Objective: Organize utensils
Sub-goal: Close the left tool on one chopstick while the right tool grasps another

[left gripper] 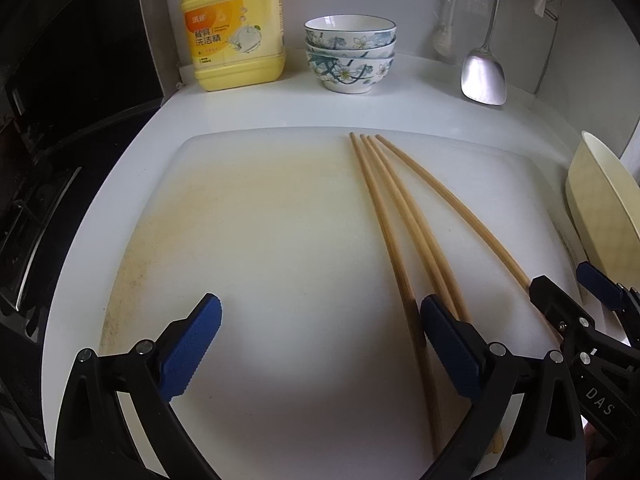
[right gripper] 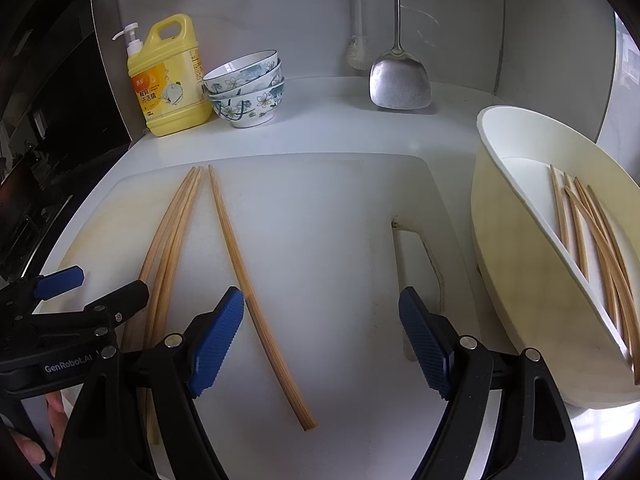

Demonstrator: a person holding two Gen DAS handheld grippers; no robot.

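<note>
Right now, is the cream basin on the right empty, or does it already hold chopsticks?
Not empty. The cream basin holds several chopsticks lying loosely against its inner floor.

Four chopsticks [right gripper: 224,256] on one cutting board [right gripper: 320,208]; about five more in one basin [right gripper: 520,264]; three stacked bowls [right gripper: 248,88]; one detergent bottle [right gripper: 168,80]; one spatula [right gripper: 400,80].

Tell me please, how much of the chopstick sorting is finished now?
Partly done, it seems. Several chopsticks in the basin already lie inside the cream basin. Nothing is in hand: the left tongs and right tongs are both open and empty. Left: the four chopsticks on the cutting board, a group of three and a single chopstick.
</note>
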